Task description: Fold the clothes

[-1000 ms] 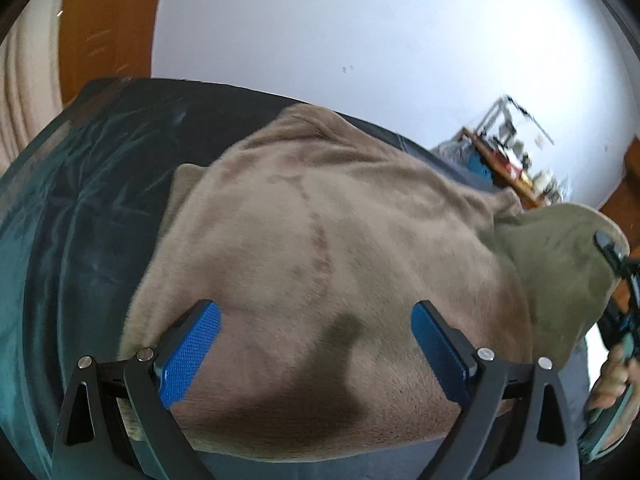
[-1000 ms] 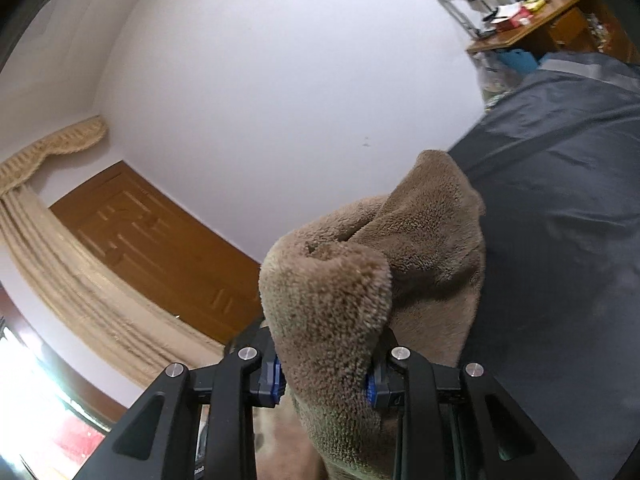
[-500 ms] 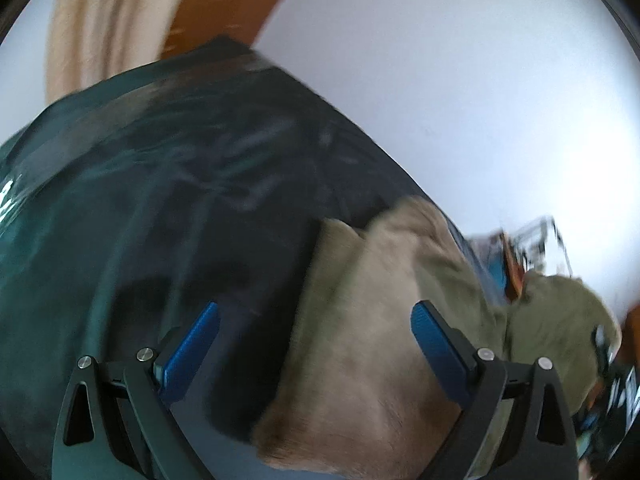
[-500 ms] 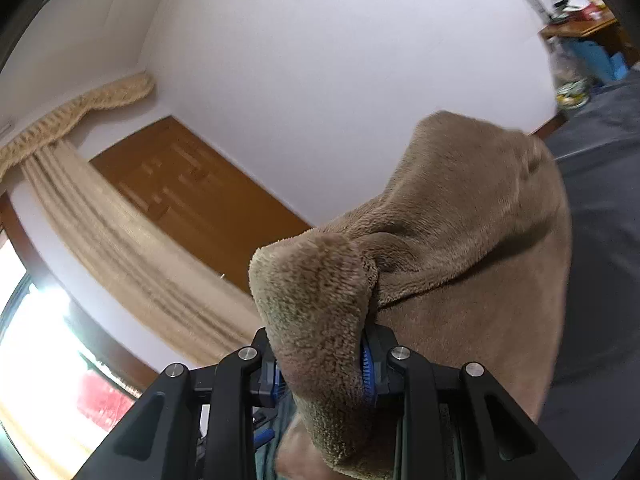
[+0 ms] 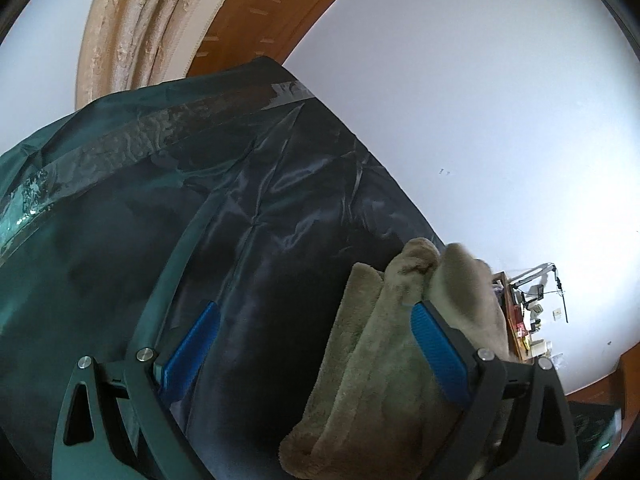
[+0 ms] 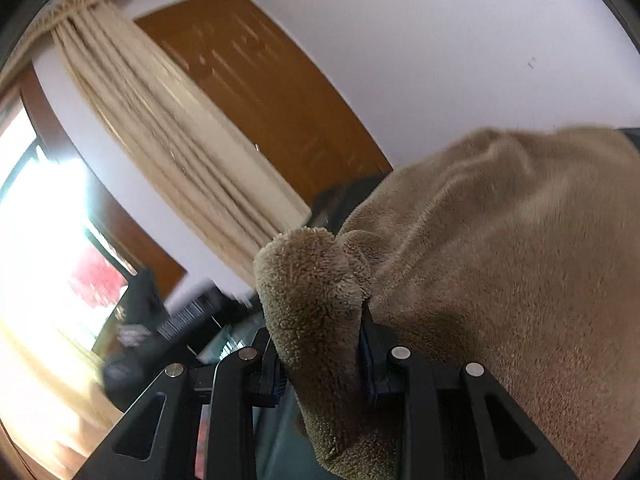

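Right tongs [image 6: 322, 364] clench the tan fleece garment [image 6: 500, 280]; left tongs [image 5: 316, 344] gape over dark sheet [image 5: 260, 220].

Lighting: daylight; window [image 6: 52, 248] blown out to white glare in right wrist view. Blur: curtain [image 6: 172, 128] and door [image 6: 272, 88] streaked by motion. Left wrist view sharp, dim over dark sheet [image 5: 260, 240], faint sheen. Distortion: strong fisheye bending, black corners.
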`<state>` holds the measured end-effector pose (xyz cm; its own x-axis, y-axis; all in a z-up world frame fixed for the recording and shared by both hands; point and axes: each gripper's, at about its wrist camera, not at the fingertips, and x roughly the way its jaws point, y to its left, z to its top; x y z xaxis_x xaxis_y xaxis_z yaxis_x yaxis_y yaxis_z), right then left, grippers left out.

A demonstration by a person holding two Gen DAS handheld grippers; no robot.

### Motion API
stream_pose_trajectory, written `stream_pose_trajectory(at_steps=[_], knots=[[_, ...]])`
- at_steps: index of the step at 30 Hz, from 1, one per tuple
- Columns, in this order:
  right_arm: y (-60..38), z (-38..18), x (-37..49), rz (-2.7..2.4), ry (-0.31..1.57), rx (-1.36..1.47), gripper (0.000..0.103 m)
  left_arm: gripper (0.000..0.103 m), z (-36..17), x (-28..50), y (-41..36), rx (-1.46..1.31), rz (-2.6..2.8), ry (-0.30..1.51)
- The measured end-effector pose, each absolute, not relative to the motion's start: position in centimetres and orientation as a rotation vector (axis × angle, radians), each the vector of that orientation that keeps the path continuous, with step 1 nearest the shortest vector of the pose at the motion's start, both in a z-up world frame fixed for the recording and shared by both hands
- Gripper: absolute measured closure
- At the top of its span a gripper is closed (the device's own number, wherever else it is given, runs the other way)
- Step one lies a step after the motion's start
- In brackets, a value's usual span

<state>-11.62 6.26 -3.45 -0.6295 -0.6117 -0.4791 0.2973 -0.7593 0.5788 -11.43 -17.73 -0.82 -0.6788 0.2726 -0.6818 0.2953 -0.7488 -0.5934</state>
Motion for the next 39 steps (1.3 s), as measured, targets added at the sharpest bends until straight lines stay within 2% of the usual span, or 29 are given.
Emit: stream_pose_trajectory(at_steps=[15, 23, 28, 29, 30, 32, 39], knots=[[3.1, -4.4, -9.4, -2.397, -0.354, 0.91, 0.073, 0.005, -0.3, -10.8, -17.9, 1.239, -2.653, 1.155], [-0.7, -6.2, -7.3, -2.421, 0.081, 0.942, 0.072, 0.005, 0.1, -10.8, -17.9, 1.222, -2.669, 1.157], [0.0, -6.5, -7.1, -2.408, 0.06, 0.955, 0.069, 0.005, 0.2, -10.9, -17.3, 1.236, -2.695, 1.131], [0.1, -6.6, -6.9, -2.402, 0.058, 0.949, 0.065, 0.005, 0.1, -11.0, -17.2, 1.243, -2.698, 1.128], [0.2, -6.6, -6.7, -2.387, 0.051, 0.941, 0.054, 0.005, 0.2, -11.0, -17.1, 1.248, -2.701, 1.126], [0.3, -6.6, -6.1, -2.366, 0.04, 0.921, 0.048, 0.005, 0.2, -11.0, -16.9, 1.257, -2.711, 1.117], [1.8, -6.8, -4.6, -2.29, 0.0, 0.917, 0.048, 0.005, 1.3, -10.5, -16.4, 1.235, -2.798, 1.114]])
